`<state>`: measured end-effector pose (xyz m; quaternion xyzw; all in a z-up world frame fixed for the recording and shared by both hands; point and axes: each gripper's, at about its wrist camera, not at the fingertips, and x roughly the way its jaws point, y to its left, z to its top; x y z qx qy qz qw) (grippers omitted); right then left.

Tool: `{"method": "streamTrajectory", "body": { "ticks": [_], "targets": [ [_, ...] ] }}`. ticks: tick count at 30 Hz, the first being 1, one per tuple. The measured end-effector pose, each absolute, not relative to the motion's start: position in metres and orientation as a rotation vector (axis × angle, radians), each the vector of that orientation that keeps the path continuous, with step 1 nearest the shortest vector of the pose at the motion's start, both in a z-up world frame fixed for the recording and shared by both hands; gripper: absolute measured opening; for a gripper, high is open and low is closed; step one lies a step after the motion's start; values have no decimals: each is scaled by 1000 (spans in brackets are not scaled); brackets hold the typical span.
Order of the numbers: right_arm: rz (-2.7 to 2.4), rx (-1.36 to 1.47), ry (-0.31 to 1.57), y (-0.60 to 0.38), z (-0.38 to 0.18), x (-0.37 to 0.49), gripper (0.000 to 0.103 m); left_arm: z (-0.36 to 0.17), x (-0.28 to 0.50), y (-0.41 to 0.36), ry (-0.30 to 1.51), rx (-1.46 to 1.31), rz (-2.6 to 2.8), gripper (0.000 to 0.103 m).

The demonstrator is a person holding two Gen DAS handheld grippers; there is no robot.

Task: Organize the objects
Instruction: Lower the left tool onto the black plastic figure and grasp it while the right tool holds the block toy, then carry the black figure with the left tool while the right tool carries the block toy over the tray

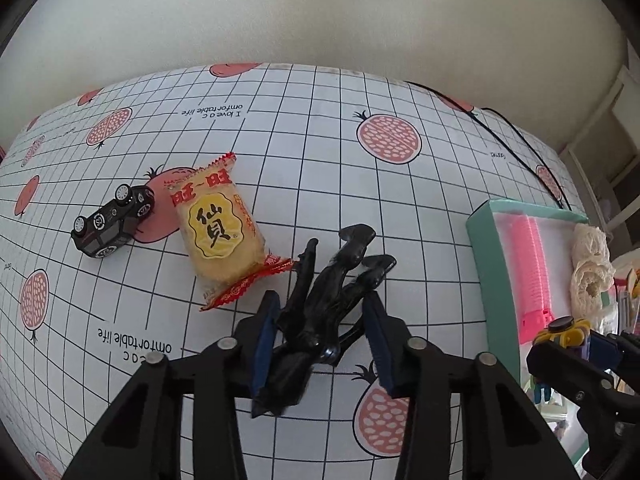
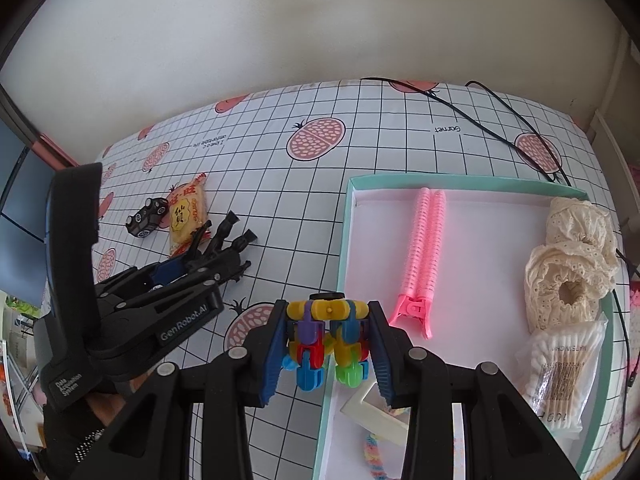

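Cream lace scrunchie (image 2: 570, 264) and cotton swabs (image 2: 560, 376) show fully only rightward.

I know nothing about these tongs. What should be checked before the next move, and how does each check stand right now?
1. Right tongs clamped on block toy: ok.
2. Block toy fully over box: cannot tell; it shows at the left rim.
3. Bare floor in the box beside the pink clip: ok.
4. Left tongs pressing on black toy: cannot tell; it sits between them.
5. Snack clear of black toy: not ok; its wrapper corner seems to touch a limb.
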<state>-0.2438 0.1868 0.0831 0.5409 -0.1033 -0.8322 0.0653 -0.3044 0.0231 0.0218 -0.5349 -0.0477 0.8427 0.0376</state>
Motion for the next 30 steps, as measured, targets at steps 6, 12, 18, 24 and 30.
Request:
{"method": "streamTrajectory", "body": {
  "ticks": [6, 12, 18, 24, 30],
  "targets": [
    [-2517, 1630, -313, 189, 85, -243, 41, 26, -303, 16, -205, -1630, 2589, 29],
    [-2517, 1630, -316, 190, 85, -243, 41, 26, -303, 13, -229, -1641, 2593, 27],
    [-2524, 1627, -329, 196, 86, -242, 41, 34, -302, 10, -249, -1623, 2611, 27],
    [-2552, 1596, -337, 203, 95, -239, 41, 59, -298, 12, -272, -1533, 2637, 27],
    [-2585, 1577, -361, 220, 104, -235, 41, 88, -293, 23, -280, -1431, 2648, 27]
  ]
}}
